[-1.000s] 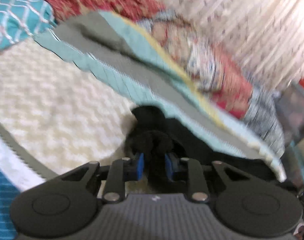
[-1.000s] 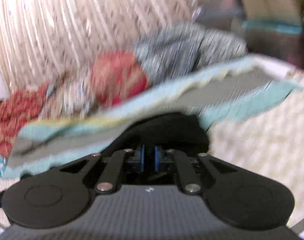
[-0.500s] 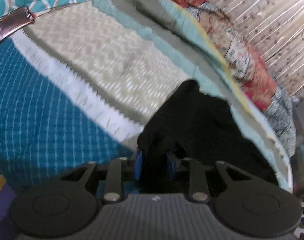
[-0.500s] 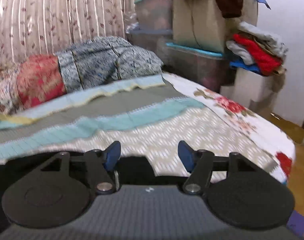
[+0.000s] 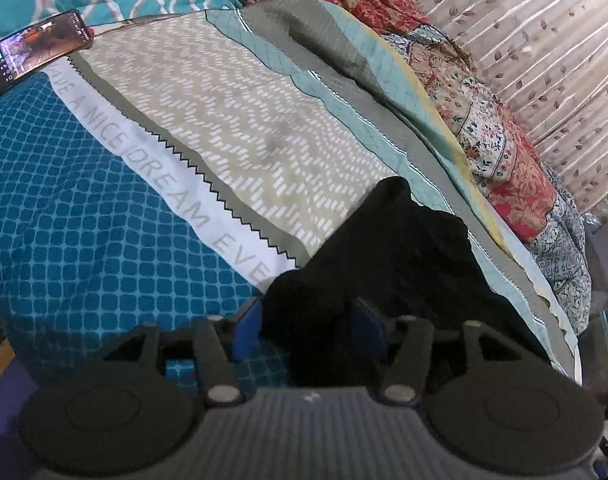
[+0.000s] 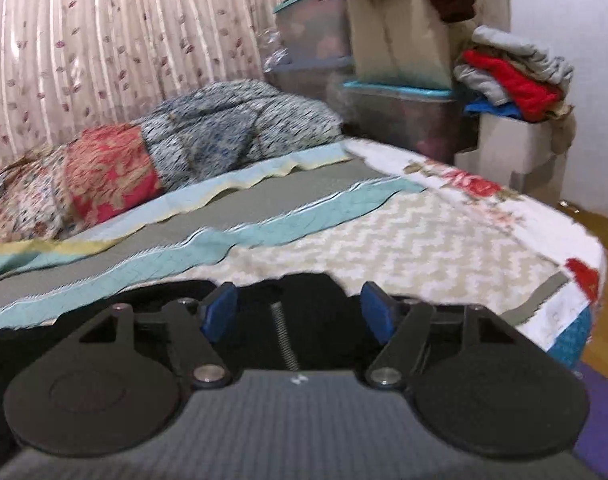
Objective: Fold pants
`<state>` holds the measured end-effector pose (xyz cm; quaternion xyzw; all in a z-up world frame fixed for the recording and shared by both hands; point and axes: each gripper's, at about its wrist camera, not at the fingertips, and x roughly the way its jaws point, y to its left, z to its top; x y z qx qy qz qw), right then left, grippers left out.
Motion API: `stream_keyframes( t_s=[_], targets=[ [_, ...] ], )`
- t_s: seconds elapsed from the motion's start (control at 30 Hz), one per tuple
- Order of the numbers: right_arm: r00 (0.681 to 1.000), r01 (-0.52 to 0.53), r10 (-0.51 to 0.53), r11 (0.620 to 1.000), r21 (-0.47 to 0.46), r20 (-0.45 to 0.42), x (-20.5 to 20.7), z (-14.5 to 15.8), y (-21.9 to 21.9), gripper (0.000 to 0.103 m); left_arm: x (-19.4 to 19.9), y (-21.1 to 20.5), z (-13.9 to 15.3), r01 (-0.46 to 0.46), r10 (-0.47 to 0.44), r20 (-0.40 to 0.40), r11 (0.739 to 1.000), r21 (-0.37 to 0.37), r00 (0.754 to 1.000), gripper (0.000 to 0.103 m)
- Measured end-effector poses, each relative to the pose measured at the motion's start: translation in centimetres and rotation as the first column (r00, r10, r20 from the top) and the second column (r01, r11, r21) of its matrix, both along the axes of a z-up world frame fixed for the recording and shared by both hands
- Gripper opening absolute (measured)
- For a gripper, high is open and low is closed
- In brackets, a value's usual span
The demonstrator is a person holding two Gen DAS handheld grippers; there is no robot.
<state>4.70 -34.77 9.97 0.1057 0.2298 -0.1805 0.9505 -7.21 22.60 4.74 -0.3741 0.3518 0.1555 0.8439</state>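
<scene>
Patterned bed (image 5: 232,128) carries black pants (image 5: 404,248), phone (image 5: 32,56), rumpled quilt (image 6: 152,160).

We've got the pants (image 5: 404,248) lying on the bed (image 5: 232,128), just ahead of our left gripper (image 5: 308,326). A phone (image 5: 32,54) sits far off to the left at the bed's edge. A bunched quilt (image 6: 208,132) runs along the far side, the curtain (image 6: 116,40) behind it, storage bins (image 6: 388,112) to the right.
</scene>
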Motion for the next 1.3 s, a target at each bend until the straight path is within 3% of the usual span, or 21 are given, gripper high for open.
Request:
stream_keyframes(
  t_s=[0.17, 0.2, 0.3, 0.43, 0.6, 0.7, 0.77, 0.83, 0.97, 1.1, 1.3],
  targets=[
    [0.998, -0.055, 0.055, 0.998, 0.01, -0.041, 0.5, -1.4, 2.0, 0.071, 0.5, -0.6, -0.6, 0.025, -0.025, -0.02, 1.0, -0.005, 0.999, 0.05],
    [0.996, -0.064, 0.064, 0.998, 0.006, -0.057, 0.7, -1.7, 2.3, 0.071, 0.7, -0.8, -0.8, 0.034, -0.034, -0.028, 0.999, 0.001, 0.999, 0.047],
    [0.992, -0.058, 0.059, 0.998, 0.013, -0.111, 1.1, -2.8, 2.3, 0.071, 1.2, -1.4, -1.4, 0.075, -0.073, -0.063, 0.997, 0.02, 0.995, 0.02],
    [0.98, -0.005, 0.01, 1.0, 0.026, -0.199, 1.7, -4.5, 1.4, 0.071, 1.1, -1.9, -2.0, 0.113, -0.103, -0.116, 0.99, 0.08, 0.988, 0.015],
    [0.958, 0.053, -0.04, 0.998, 0.04, -0.283, 1.8, -6.9, -0.1, 0.071, 0.3, -2.4, -2.2, 0.155, -0.133, -0.165, 0.98, 0.127, 0.977, 0.016],
    [0.959, 0.048, -0.037, 0.998, 0.033, -0.28, 1.6, -7.3, 0.1, 0.074, -0.1, -2.2, -2.1, 0.151, -0.13, -0.174, 0.982, 0.115, 0.976, 0.024],
    [0.958, 0.041, -0.033, 0.999, 0.022, -0.285, 1.8, -7.3, 0.4, 0.077, -0.5, -2.0, -1.7, 0.151, -0.132, -0.157, 0.982, 0.112, 0.979, 0.027],
    [0.958, 0.042, -0.032, 0.999, 0.027, -0.285, 1.8, -7.4, 0.3, 0.078, -1.0, -1.7, -1.1, 0.137, -0.121, -0.134, 0.983, 0.12, 0.984, 0.039],
    [0.96, 0.047, -0.036, 0.998, 0.03, -0.279, 1.9, -7.4, 0.1, 0.078, -1.8, -0.7, 0.3, 0.087, -0.081, -0.053, 0.99, 0.113, 0.995, 0.042],
    [0.973, 0.078, -0.069, 0.996, 0.033, -0.219, 1.2, -6.3, 0.4, 0.078, -1.4, -0.3, 1.5, 0.061, -0.059, -0.018, 0.989, 0.136, 0.998, 0.044],
    [0.997, 0.063, -0.065, 0.997, -0.037, -0.049, -0.2, -3.3, 2.0, 0.078, -0.5, -0.2, 1.7, 0.04, -0.041, 0.007, 0.99, 0.137, 0.999, 0.044]
  ],
)
